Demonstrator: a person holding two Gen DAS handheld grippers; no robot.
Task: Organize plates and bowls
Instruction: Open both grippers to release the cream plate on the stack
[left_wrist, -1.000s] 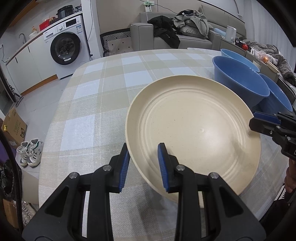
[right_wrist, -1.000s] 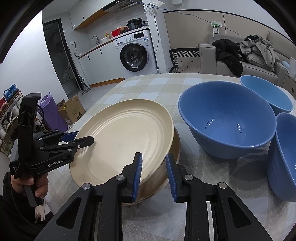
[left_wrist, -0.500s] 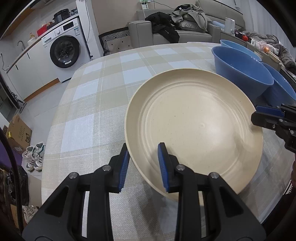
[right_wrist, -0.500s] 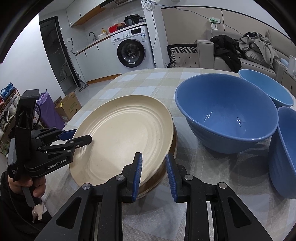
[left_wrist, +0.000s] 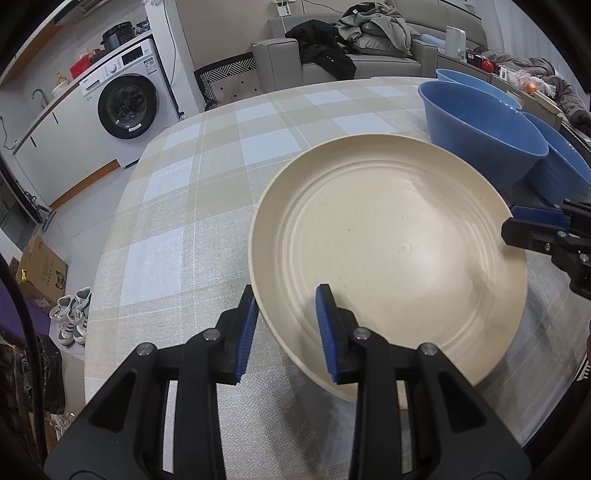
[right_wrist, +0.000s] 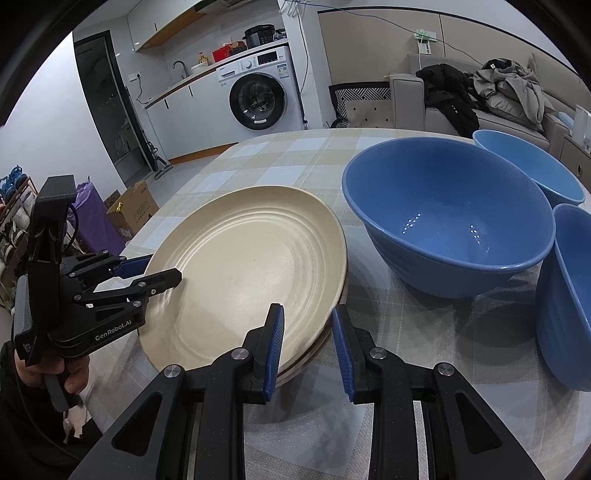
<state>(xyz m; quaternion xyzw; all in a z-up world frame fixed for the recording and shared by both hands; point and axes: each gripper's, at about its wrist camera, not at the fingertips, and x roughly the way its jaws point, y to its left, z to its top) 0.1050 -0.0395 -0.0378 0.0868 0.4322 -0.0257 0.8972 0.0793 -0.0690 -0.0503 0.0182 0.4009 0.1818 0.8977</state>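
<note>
Plates: cream plate (left_wrist: 388, 254) topmost of a stack on the checked counter (left_wrist: 207, 206); rims of lower plates (right_wrist: 325, 341) visible beneath its near edge in the right wrist view.
Bowls: large blue bowl (right_wrist: 447, 218) just beside the stack, on its far-right side; second blue bowl (right_wrist: 528, 162) beyond the large bowl; third blue bowl (right_wrist: 565, 295) tilted against the large bowl's right side.
Left tool (left_wrist: 284, 328): fingers parted, straddling the top plate's rim, one above, one outside; no clamping seen.
Right tool (right_wrist: 308, 343): fingers parted, straddling the opposite rim of the stack; contact not discernible.
Background: washing machine (right_wrist: 258, 98) and sofa (left_wrist: 354, 55) beyond the counter.
</note>
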